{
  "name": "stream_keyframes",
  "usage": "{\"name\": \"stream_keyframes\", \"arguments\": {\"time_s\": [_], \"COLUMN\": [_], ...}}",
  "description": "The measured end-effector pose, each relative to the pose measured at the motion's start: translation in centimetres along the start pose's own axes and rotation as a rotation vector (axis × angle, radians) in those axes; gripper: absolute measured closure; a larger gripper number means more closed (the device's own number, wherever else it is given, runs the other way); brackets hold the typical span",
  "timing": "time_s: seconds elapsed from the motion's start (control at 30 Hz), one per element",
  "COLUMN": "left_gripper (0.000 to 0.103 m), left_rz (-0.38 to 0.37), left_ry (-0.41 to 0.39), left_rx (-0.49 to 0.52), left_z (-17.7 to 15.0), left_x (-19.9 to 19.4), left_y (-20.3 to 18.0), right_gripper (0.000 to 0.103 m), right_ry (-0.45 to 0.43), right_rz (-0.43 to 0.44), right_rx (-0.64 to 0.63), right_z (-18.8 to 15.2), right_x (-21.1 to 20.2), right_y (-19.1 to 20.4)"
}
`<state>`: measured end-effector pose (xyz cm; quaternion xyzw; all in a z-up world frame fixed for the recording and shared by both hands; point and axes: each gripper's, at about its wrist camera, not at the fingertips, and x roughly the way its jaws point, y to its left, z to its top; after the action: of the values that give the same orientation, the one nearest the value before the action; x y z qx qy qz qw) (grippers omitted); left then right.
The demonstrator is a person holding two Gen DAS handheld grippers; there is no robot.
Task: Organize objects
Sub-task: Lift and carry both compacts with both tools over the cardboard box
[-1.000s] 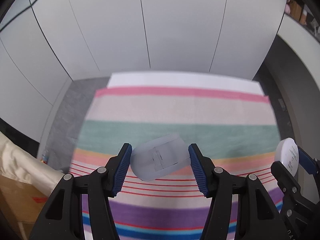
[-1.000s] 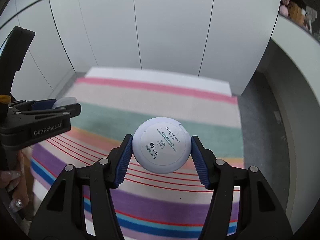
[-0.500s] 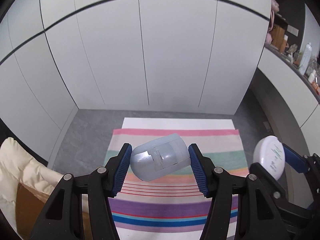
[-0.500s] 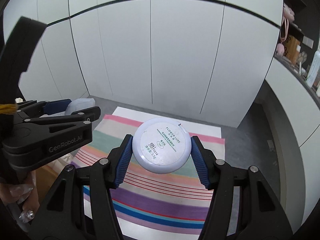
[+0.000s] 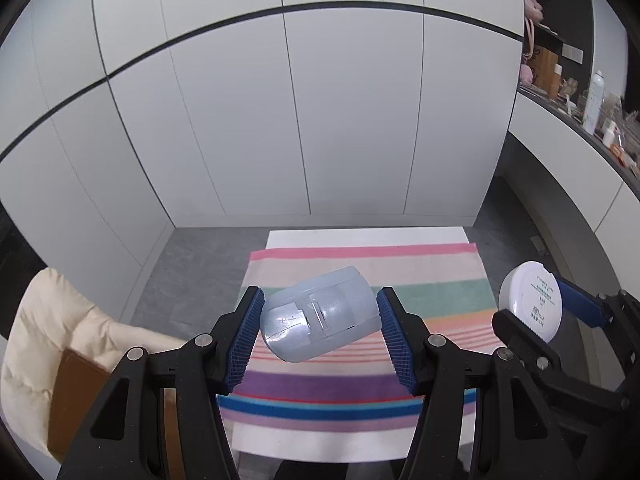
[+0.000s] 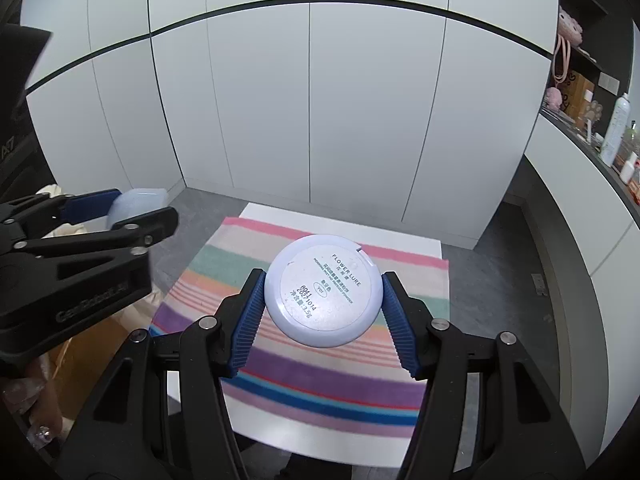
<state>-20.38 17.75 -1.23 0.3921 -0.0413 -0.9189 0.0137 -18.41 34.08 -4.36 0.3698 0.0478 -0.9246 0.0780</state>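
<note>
My left gripper is shut on a pale blue translucent plastic case, held high above a white table covered by a striped cloth. My right gripper is shut on a round white powder compact, its printed bottom facing the camera, also high above the cloth. The compact shows at the right of the left wrist view. The case shows at the left of the right wrist view.
White cabinet doors stand behind the table. A cream cushion on a brown chair is at the left. A dark counter with bottles runs along the right. Grey floor surrounds the table.
Both grippers have risen and drawn back from the cloth with their objects still held. The table now looks much smaller and farther below.
</note>
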Motion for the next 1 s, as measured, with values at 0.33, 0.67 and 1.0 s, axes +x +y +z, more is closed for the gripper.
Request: {"name": "stream_keyframes", "arguments": {"time_s": [0.33, 0.67, 1.0], "left_gripper": [0.044, 0.044, 0.044], "left_rz": [-0.019, -0.061, -0.056], "left_ry": [0.025, 0.055, 0.088], "left_rx": [-0.008, -0.023, -0.002], "left_z": [-9.2, -15.6, -19.7], "left_x": [-4.7, -7.9, -9.9], "left_y": [0.5, 1.1, 1.2], "right_gripper": [0.043, 0.043, 0.043], "right_ry": [0.059, 0.095, 0.127], "right_rz": [0.061, 0.058, 0.084], "right_rx": [0.030, 0.042, 0.052], "right_z": [-7.7, -14.4, -19.3], "right_x": [-4.3, -8.3, -11.7], "right_y": [1.1, 0.8, 0.3]}}
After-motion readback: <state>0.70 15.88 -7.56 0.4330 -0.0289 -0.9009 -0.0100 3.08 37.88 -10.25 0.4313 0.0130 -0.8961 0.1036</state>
